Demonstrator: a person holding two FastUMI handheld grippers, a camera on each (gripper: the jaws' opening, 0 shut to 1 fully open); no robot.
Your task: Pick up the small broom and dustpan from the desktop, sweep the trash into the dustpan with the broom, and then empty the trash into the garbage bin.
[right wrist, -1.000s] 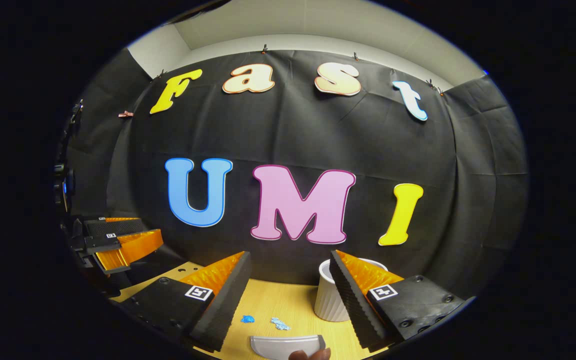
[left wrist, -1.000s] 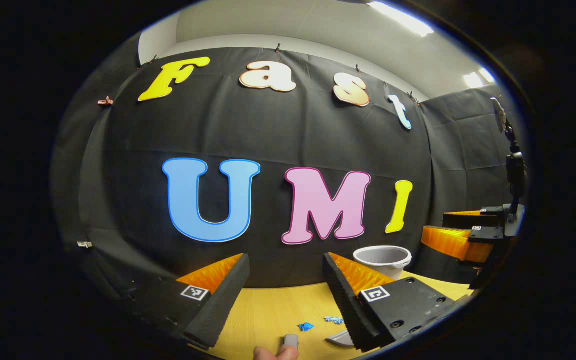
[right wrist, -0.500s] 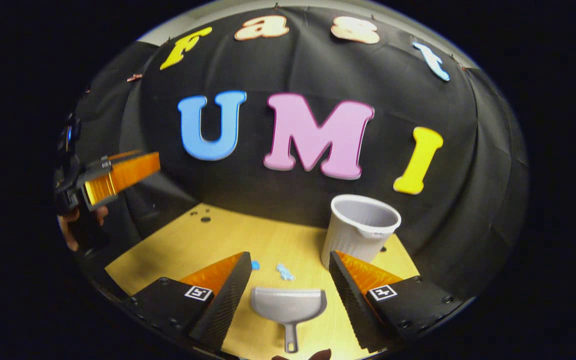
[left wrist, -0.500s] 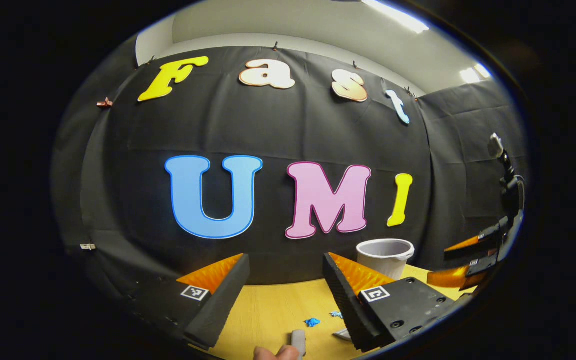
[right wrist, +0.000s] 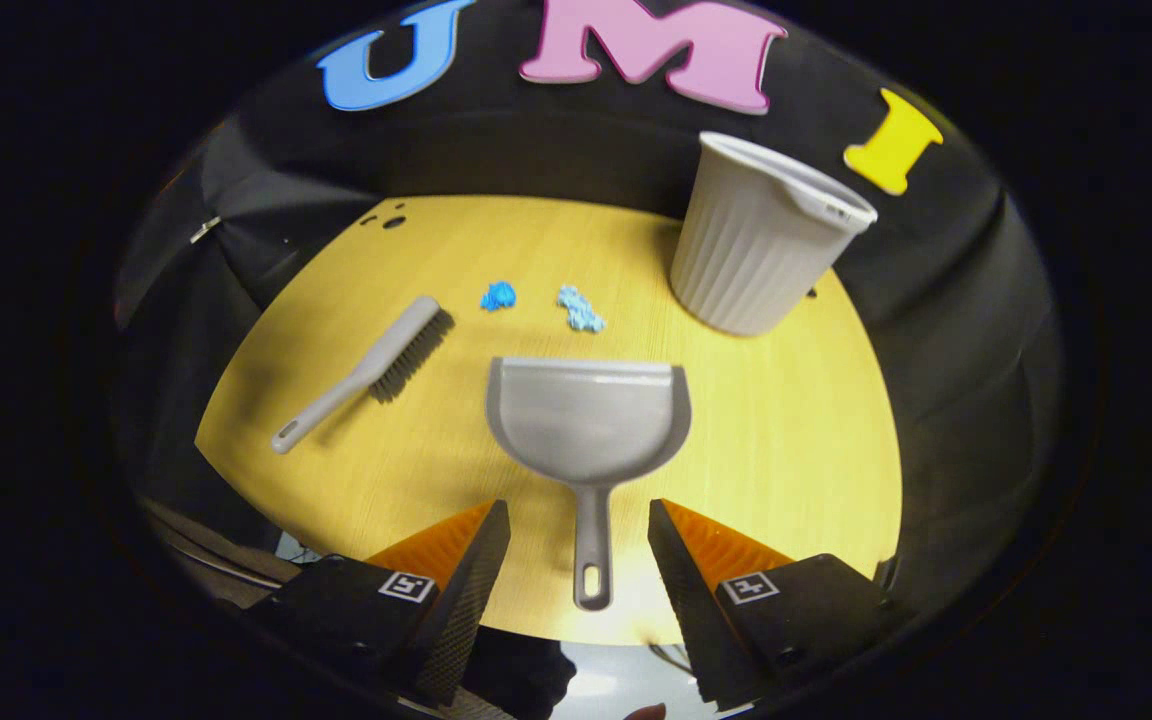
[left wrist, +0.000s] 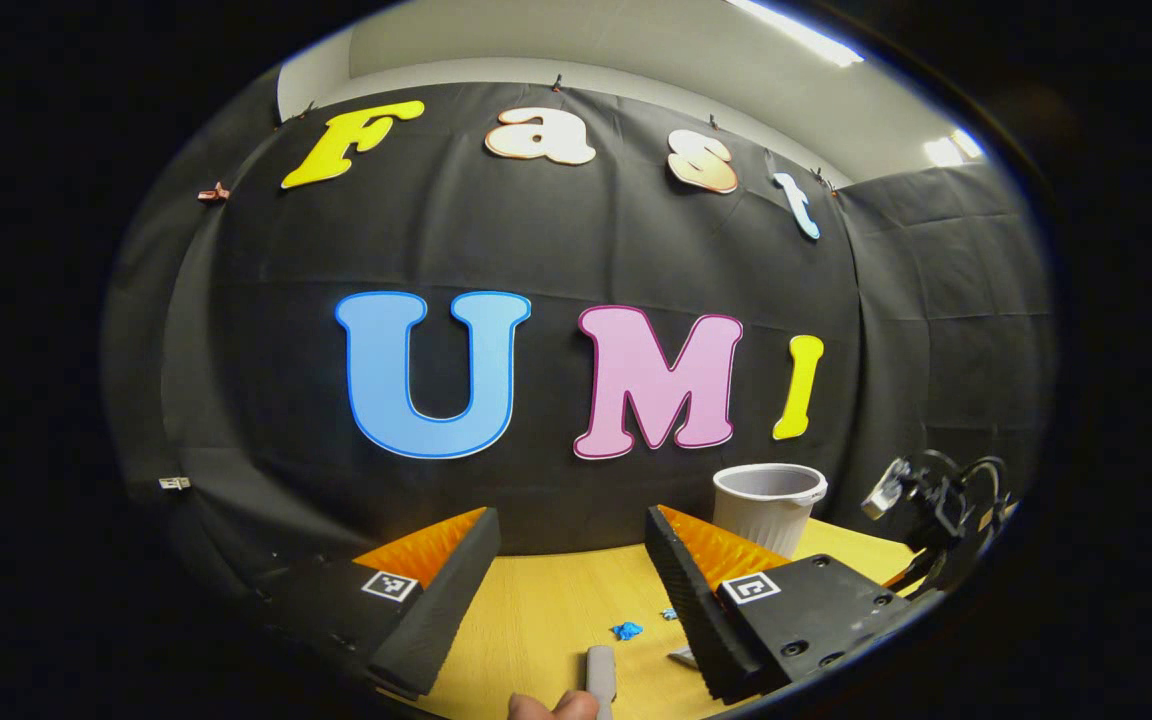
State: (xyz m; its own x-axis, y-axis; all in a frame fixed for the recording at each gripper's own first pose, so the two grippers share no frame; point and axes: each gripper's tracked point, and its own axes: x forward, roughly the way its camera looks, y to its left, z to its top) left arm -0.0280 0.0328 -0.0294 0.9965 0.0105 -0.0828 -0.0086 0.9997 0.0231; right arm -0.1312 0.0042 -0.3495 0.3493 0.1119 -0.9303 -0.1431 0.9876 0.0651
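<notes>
**Tongs poised over dustpan handle, broom not yet taken**

Seen in the right gripper view: right tongs spread apart, empty, hanging above the near edge of the bench with the dustpan lying flat ahead, scoop mouth turned toward the far side, thin handle running back into the gap between the two fingers. Not touching it yet, by the look of it. Small broom lying to the left of the dustpan, apart from it, bristles toward the far end, handle slanting toward the near left corner. Two scraps of blue trash just beyond the scoop's lip. Ribbed garbage bin upright at the far right.

Seen in the left gripper view: left tongs likewise apart and empty, held low over the bench, a grey handle end and a fingertip at the bottom edge.

Likely handling: both tools thin moulded plastic, so light and stiff but smooth, prone to pivoting in a narrow pinch. Best hold on the dustpan probably mid-handle, close to the scoop, to limit swing. Broom best taken along the handle shaft, clear of the bristles. Trash looks feather-light, easily flicked away by a fast stroke.
</notes>
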